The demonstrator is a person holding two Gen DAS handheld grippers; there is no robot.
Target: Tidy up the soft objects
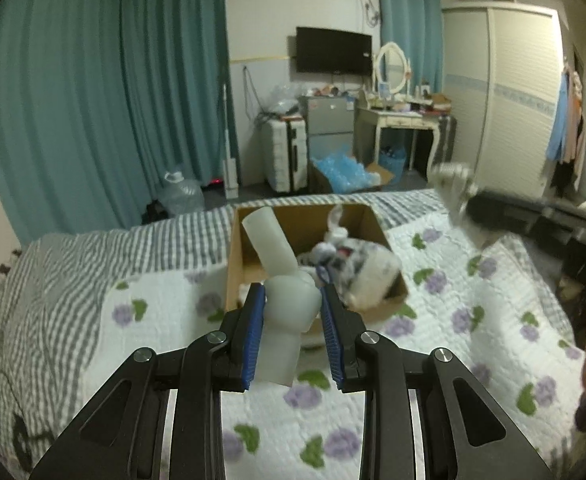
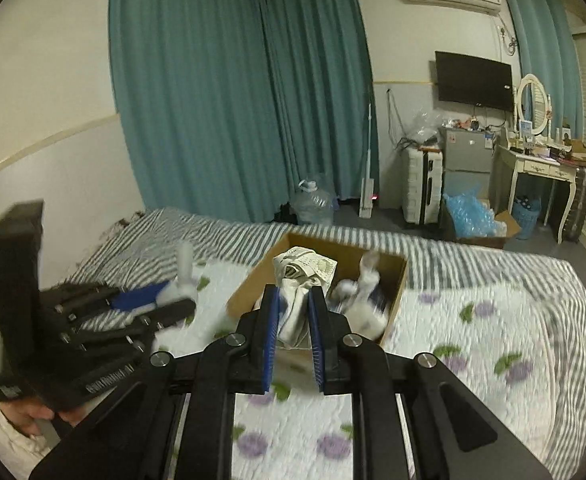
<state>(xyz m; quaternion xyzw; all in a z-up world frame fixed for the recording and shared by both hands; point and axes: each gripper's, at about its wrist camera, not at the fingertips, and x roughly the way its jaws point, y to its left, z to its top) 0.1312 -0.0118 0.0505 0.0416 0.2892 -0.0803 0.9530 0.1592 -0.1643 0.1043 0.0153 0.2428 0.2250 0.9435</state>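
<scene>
A brown cardboard box stands on the bed and holds several soft white and grey items. My left gripper is shut on a pale white soft object, bent like a sock, held just before the box's near edge. My right gripper is shut on a cream patterned cloth, held at the near side of the box. In the right wrist view the left gripper shows at the left with the white object. In the left wrist view the right gripper shows blurred at the right.
The bed has a white quilt with purple flowers over a grey striped sheet. Beyond the bed are teal curtains, a water jug, a suitcase, a box of blue plastic and a dressing table.
</scene>
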